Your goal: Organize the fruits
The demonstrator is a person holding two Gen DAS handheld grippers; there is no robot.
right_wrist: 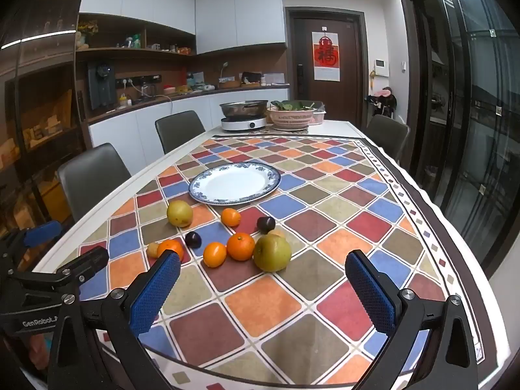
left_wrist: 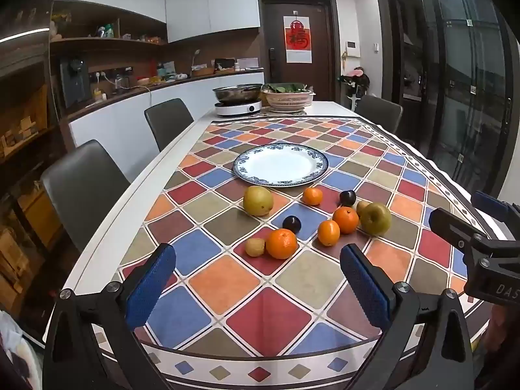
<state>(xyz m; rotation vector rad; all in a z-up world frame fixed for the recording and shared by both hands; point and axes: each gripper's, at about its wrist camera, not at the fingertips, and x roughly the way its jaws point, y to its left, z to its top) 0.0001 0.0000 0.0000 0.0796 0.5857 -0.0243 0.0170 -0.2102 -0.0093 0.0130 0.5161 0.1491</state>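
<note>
An empty blue-rimmed white plate [left_wrist: 280, 165] [right_wrist: 234, 182] lies mid-table on the chequered cloth. In front of it lie scattered fruits: a yellow pear [left_wrist: 258, 200] [right_wrist: 179, 213], a green apple [left_wrist: 375, 218] [right_wrist: 272, 253], several oranges such as the nearest one [left_wrist: 281, 243] and another [right_wrist: 240, 246], two dark plums [left_wrist: 291, 224] [right_wrist: 266, 224], and a small tan fruit [left_wrist: 255, 247]. My left gripper [left_wrist: 258, 249] [right_wrist: 68, 247] hovers open short of the fruits, holding nothing. My right gripper [right_wrist: 263, 257] [left_wrist: 468, 211] hangs open beside it, also short of the fruits, nothing between its blue pads.
At the table's far end stand an induction cooker with a steel pot [left_wrist: 238, 105] and a pink basket of greens [left_wrist: 287, 97]. Grey chairs [left_wrist: 83, 182] line the left side, with another [left_wrist: 378, 110] at the far right. Glass doors [right_wrist: 471, 130] run along the right.
</note>
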